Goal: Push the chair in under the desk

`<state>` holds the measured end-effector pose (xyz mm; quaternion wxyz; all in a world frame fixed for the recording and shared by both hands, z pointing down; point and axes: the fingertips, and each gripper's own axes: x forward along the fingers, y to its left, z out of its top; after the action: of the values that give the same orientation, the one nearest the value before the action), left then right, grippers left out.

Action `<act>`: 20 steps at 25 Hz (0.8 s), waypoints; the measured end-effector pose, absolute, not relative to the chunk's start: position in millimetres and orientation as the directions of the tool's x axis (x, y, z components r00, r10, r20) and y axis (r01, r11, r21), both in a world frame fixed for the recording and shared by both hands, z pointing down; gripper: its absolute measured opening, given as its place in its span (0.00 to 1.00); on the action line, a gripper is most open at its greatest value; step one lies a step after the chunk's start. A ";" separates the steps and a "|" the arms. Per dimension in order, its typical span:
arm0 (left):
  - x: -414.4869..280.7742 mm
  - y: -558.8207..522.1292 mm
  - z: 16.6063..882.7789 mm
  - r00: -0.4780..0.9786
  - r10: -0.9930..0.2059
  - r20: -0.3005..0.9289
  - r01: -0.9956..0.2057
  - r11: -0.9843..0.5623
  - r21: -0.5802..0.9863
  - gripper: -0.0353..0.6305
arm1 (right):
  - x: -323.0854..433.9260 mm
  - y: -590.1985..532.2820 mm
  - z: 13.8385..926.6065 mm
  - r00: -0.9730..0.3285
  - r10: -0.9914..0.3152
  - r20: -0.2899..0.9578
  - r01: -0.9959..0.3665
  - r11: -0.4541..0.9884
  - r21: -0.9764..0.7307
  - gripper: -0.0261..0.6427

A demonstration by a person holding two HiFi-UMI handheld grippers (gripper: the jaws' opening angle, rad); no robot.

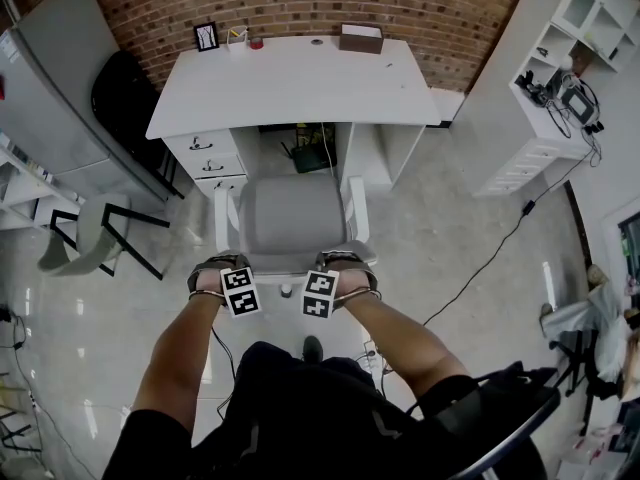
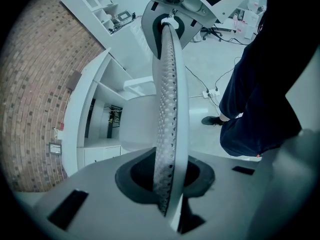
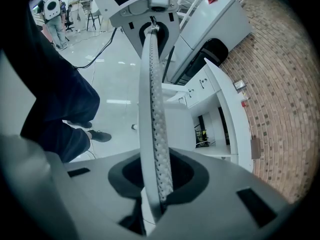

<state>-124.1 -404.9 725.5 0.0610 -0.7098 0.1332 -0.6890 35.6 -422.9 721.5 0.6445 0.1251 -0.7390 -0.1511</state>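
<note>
Left gripper [image 1: 223, 268] and right gripper [image 1: 340, 264] are both clenched on nothing, set at the backrest top of the grey armchair [image 1: 292, 218]. The armchair stands just before the worktop [image 1: 290, 83] opening. Push evenly with both to keep it centred.

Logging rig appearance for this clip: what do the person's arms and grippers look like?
The left gripper and right gripper have light grey bodies, each topped by a cube with black-and-white square markers. Bare forearms, a thin band at each wrist; dark clothing.
</note>
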 end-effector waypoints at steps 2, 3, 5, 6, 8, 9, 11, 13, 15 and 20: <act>-123.8 -408.5 726.5 0.016 -0.275 0.961 -0.101 -0.957 -0.272 0.15 | 35.9 -426.6 722.3 -0.138 -0.378 0.916 0.010 0.924 0.383 0.14; -123.3 -410.9 726.4 0.017 -0.277 0.961 -0.096 -0.957 -0.274 0.14 | 36.4 -429.0 722.3 -0.137 -0.375 0.917 0.008 0.925 0.379 0.14; -121.7 -417.6 725.3 0.022 -0.283 0.959 -0.084 -0.956 -0.280 0.13 | 37.7 -435.7 721.7 -0.132 -0.368 0.920 0.004 0.928 0.372 0.14; -121.2 -421.2 725.1 0.025 -0.284 0.958 -0.080 -0.956 -0.282 0.13 | 38.0 -439.7 721.3 -0.130 -0.367 0.921 0.005 0.929 0.371 0.14; -121.4 -429.0 725.6 0.030 -0.287 0.957 -0.078 -0.956 -0.284 0.13 | 37.9 -448.4 721.7 -0.131 -0.376 0.917 0.008 0.925 0.380 0.14; -121.4 -433.2 726.1 0.032 -0.289 0.957 -0.076 -0.955 -0.286 0.13 | 37.9 -452.9 722.3 -0.132 -0.382 0.915 0.008 0.923 0.386 0.14; -121.0 -441.2 727.3 0.041 -0.288 0.957 -0.071 -0.956 -0.285 0.12 | 37.8 -461.4 723.5 -0.130 -0.386 0.913 0.006 0.921 0.390 0.14; -121.0 -447.5 728.7 0.050 -0.277 0.959 -0.072 -0.959 -0.274 0.12 | 37.3 -468.6 724.6 -0.127 -0.381 0.916 0.007 0.923 0.385 0.14; -119.9 -454.9 729.2 0.056 -0.272 0.961 -0.073 -0.961 -0.268 0.12 | 38.3 -476.2 725.2 -0.123 -0.376 0.919 0.006 0.925 0.379 0.15; -123.8 -481.3 726.6 0.066 -0.282 0.957 -0.051 -0.959 -0.279 0.12 | 34.6 -498.6 723.0 -0.119 -0.383 0.916 -0.011 0.923 0.385 0.14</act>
<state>-123.8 -481.3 726.6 0.0857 -0.7250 0.1146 -0.6738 34.6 -498.6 723.0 0.6499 0.1343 -0.7342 -0.1432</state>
